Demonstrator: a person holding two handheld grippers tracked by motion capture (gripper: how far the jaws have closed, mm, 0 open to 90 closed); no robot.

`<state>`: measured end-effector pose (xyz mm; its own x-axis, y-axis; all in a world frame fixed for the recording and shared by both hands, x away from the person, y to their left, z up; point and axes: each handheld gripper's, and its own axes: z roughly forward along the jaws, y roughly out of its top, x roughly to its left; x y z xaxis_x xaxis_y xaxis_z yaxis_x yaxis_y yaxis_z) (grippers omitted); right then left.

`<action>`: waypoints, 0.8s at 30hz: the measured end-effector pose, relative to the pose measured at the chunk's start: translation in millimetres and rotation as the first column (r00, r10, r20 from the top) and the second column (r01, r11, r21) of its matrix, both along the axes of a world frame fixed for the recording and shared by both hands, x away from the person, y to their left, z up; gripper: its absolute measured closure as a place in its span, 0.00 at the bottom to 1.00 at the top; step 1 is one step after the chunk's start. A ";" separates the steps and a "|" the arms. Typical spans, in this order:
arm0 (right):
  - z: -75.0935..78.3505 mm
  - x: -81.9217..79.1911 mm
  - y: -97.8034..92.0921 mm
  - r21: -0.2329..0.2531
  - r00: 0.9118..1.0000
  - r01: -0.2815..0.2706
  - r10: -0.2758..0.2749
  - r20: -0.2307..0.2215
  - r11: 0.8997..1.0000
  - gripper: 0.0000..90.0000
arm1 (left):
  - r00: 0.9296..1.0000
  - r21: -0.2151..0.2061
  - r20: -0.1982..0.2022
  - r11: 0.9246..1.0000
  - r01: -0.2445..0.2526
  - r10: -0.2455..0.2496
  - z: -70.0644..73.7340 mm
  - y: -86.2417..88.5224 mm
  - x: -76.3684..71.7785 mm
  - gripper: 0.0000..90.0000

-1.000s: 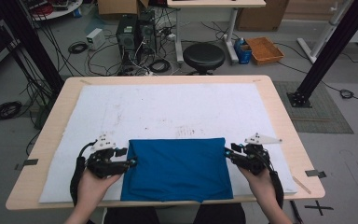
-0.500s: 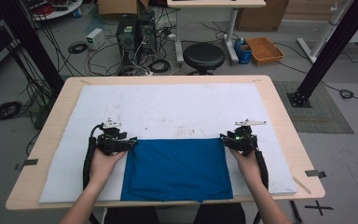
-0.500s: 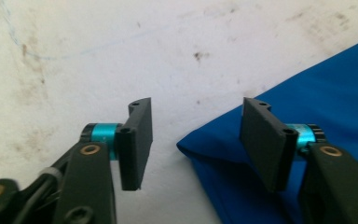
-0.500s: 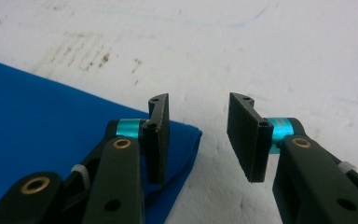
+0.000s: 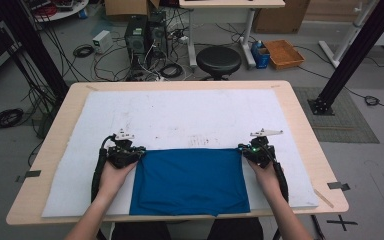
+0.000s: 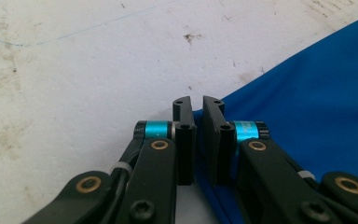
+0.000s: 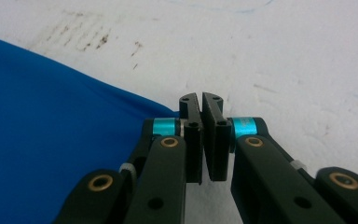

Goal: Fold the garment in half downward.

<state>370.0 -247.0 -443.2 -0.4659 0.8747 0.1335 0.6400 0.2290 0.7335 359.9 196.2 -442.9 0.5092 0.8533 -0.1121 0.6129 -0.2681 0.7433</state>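
Observation:
A blue cloth (image 5: 190, 180) lies flat on the white mat (image 5: 190, 117), and its near edge hangs over the table's front. My left gripper (image 5: 139, 151) is shut on the cloth's far left corner. In the left gripper view the blue cloth (image 6: 307, 93) runs in between the closed jaws of the left gripper (image 6: 198, 105). My right gripper (image 5: 242, 149) pinches the far right corner. In the right gripper view the blue cloth (image 7: 51, 140) tapers to a point at the closed jaws of the right gripper (image 7: 200, 100). The far edge is taut between both.
The stained white mat covers most of the wooden table (image 5: 305, 130). Beyond the far edge stand a black stool (image 5: 218, 60), computer cases (image 5: 140, 35) with cables, and a brown tray (image 5: 284, 53) on the floor. A black frame post (image 5: 352, 55) rises at the right.
Both grippers have moved away from the person, drawing the cloth's far edge further up the mat. More of the cloth now lies on the table.

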 end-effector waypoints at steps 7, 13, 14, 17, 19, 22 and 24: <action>9.9 10.0 -2.6 -0.034 0.999 0.010 -0.009 0.031 0.999 0.98 | 1.000 0.009 0.019 1.000 -0.006 0.006 4.9 -10.8 10.9 0.93; 7.7 17.7 -7.4 -0.039 0.999 0.034 -0.032 0.037 0.999 0.98 | 1.000 -0.011 0.025 1.000 -0.014 0.014 5.7 -14.7 19.8 0.93; 7.2 18.0 -7.8 -0.041 0.999 0.034 -0.033 0.040 0.999 0.98 | 0.999 -0.017 0.028 1.000 -0.014 0.014 5.9 -15.0 20.2 0.93; 8.2 16.5 -7.9 -0.033 0.998 0.037 -0.035 0.053 0.999 0.98 | 0.999 -0.028 0.040 1.000 -0.014 0.015 6.0 -14.1 19.5 0.93; 7.9 15.3 -8.0 -0.028 0.998 0.036 -0.035 0.060 0.999 0.98 | 0.999 -0.039 0.040 0.999 -0.018 0.019 4.5 -13.0 19.4 0.92; 6.1 15.0 -8.5 -0.023 0.997 0.040 -0.039 0.061 0.999 0.98 | 0.999 -0.038 0.040 0.999 -0.018 0.019 3.5 -12.3 19.4 0.92; 6.0 14.9 -8.7 -0.017 0.997 0.041 -0.040 0.061 0.999 0.98 | 0.999 -0.044 0.042 0.999 -0.019 0.021 4.4 -12.2 18.6 0.92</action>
<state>384.8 -255.7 -437.2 -0.4372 0.8948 0.0902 0.6037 0.2176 0.7669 378.5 183.9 -438.5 0.4975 0.8579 -0.1283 0.5852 -0.2228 0.7797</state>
